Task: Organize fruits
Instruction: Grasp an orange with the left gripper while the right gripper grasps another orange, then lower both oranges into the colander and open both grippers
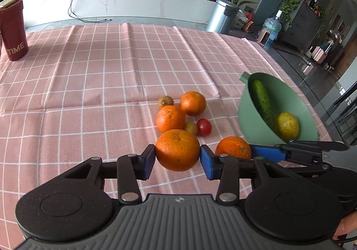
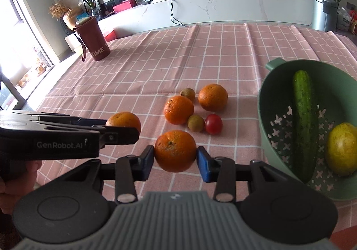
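Two round oranges are being held at once, one in each hand-held gripper. The left hand-held gripper is clamped on a round, dimpled orange, with the blue pads pressed against its sides, and the fruit looks lifted just clear of the bench. The right hand-held gripper is clamped the same way on a second round orange. In the right wrist view the left tool is seen from the side, coming in from the left edge with its orange poking out past the fingers.

Everything is laid out on a bench covered by a pink cloth with a white grid. Two more loose oranges are left on the cloth beyond the grippers, close together. A small brownish-green round fruit is sat just behind them, another small greenish-yellow one is tucked in front, and a small red tomato is right beside that one, pretty much touching.

Off to the right a green plastic colander bowl with cross-shaped holes is parked. A long dark green cucumber is laid inside it, with a yellow-green round fruit next to it.

A dark red cylindrical bottle sleeve printed "TIME" is stood upright at the far left corner of the cloth, well apart from the fruit.
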A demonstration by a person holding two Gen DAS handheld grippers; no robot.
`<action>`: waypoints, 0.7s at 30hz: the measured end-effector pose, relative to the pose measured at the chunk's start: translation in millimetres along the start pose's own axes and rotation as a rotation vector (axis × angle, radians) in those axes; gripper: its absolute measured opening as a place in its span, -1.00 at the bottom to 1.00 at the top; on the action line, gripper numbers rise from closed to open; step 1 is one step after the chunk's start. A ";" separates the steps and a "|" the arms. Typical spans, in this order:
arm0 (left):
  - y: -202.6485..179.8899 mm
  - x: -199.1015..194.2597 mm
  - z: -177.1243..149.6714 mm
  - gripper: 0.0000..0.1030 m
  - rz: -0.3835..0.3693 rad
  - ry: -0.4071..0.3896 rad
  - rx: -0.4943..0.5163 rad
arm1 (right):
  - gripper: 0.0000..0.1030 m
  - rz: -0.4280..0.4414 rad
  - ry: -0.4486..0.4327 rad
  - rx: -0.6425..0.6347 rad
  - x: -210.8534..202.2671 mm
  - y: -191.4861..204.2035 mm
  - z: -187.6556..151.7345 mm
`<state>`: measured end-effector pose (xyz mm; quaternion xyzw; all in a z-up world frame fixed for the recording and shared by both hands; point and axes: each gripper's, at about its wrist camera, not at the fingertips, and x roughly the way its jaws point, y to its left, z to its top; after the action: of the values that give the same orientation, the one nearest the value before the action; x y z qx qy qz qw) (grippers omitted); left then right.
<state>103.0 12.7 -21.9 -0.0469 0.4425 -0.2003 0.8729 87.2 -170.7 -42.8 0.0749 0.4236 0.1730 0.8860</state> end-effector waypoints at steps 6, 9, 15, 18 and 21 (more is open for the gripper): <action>-42.1 -8.8 17.2 -0.05 -0.071 -0.026 0.056 | -0.26 0.006 -0.030 -0.017 -43.8 -18.7 8.9; -63.3 -5.4 25.9 -0.05 -0.111 -0.026 0.083 | -0.26 -0.021 -0.035 -0.053 -64.5 -31.1 13.6; -108.9 19.4 40.9 -0.05 -0.157 0.021 0.161 | -0.26 -0.045 0.004 -0.051 -88.1 -70.9 21.2; -127.1 36.2 46.5 -0.05 -0.156 0.059 0.197 | -0.26 -0.079 0.034 -0.062 -91.0 -89.8 23.3; -139.9 51.8 45.0 -0.05 -0.146 0.107 0.239 | -0.26 -0.107 0.069 -0.066 -89.6 -108.2 23.4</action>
<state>122.8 -139.9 2.5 0.0360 0.4567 -0.3169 0.8305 79.7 -304.1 6.6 0.0168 0.4513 0.1420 0.8808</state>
